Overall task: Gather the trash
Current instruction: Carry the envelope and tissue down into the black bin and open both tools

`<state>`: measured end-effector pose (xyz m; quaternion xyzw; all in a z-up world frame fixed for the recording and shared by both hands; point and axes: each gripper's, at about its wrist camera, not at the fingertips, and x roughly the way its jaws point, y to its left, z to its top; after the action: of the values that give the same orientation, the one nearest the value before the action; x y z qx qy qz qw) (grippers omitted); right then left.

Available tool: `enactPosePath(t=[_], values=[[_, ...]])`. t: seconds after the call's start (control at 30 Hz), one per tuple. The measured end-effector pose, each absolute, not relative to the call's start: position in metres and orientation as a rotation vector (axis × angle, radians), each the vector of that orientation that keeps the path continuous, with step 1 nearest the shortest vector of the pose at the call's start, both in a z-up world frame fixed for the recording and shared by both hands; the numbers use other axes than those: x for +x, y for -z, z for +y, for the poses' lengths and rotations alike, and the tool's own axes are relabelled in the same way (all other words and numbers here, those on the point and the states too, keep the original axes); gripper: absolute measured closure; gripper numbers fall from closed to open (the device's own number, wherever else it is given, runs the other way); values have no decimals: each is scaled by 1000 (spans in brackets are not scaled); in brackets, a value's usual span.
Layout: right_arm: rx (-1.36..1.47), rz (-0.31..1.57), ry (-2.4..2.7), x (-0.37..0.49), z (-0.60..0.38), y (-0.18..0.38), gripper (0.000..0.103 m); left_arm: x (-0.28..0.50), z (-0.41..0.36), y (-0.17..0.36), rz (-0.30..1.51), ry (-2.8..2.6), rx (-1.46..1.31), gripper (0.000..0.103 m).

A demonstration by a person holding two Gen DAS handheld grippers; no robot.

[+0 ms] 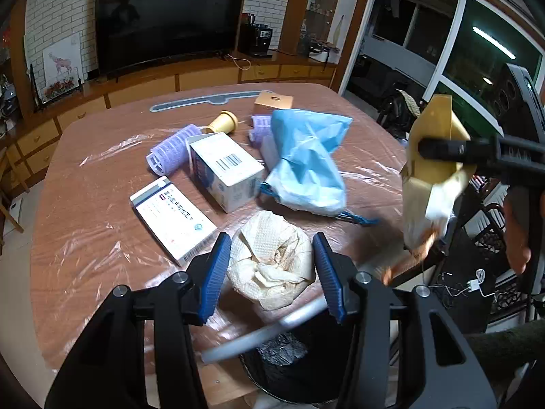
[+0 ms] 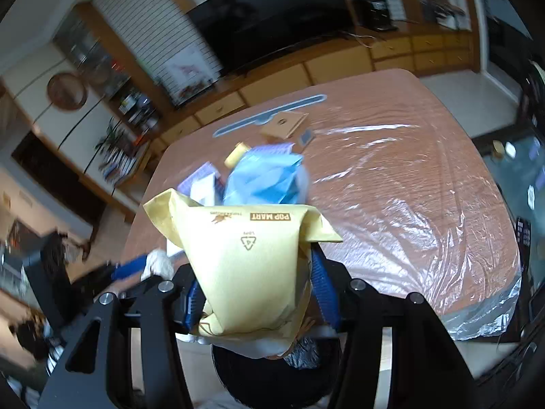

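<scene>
My left gripper (image 1: 270, 272) is shut on a crumpled cream paper towel (image 1: 272, 266), held at the table's near edge above a black bin (image 1: 282, 368) with a dark liner. My right gripper (image 2: 255, 293) is shut on a yellow padded mailer (image 2: 245, 259), held in the air over the same bin (image 2: 272, 378). The mailer (image 1: 432, 170) also shows at the right of the left wrist view. On the table lie a blue plastic bag (image 1: 306, 163), two white boxes (image 1: 224, 170) (image 1: 172, 218), purple hair rollers (image 1: 170, 150) and a yellow cup (image 1: 223, 122).
The wooden table (image 1: 85, 204) is covered with clear plastic film. A brown box (image 1: 274, 102) and a long grey tool (image 1: 207, 99) lie at its far edge. A TV (image 1: 167, 24) and cabinets stand behind. Windows and cables are at the right.
</scene>
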<state>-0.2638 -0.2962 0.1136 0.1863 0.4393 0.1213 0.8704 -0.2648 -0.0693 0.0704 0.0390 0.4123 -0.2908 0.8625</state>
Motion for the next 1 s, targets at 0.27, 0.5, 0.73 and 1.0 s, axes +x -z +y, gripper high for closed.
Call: enactPosePath(t=[0.27, 0.5, 0.73, 1.0], values=[[254, 973, -338, -305, -270, -101, 50, -302, -79, -70, 888, 673, 119, 52], [185, 1063, -356, -320, -255, -73, 50, -329, -93, -45, 960, 722, 172, 52], [101, 1125, -355, -322, -242, -44, 49, -332, -107, -11, 1022, 707, 241, 52], [24, 1167, -344, -323, -230, -12, 49, -324, -111, 17, 1079, 687, 251, 52]])
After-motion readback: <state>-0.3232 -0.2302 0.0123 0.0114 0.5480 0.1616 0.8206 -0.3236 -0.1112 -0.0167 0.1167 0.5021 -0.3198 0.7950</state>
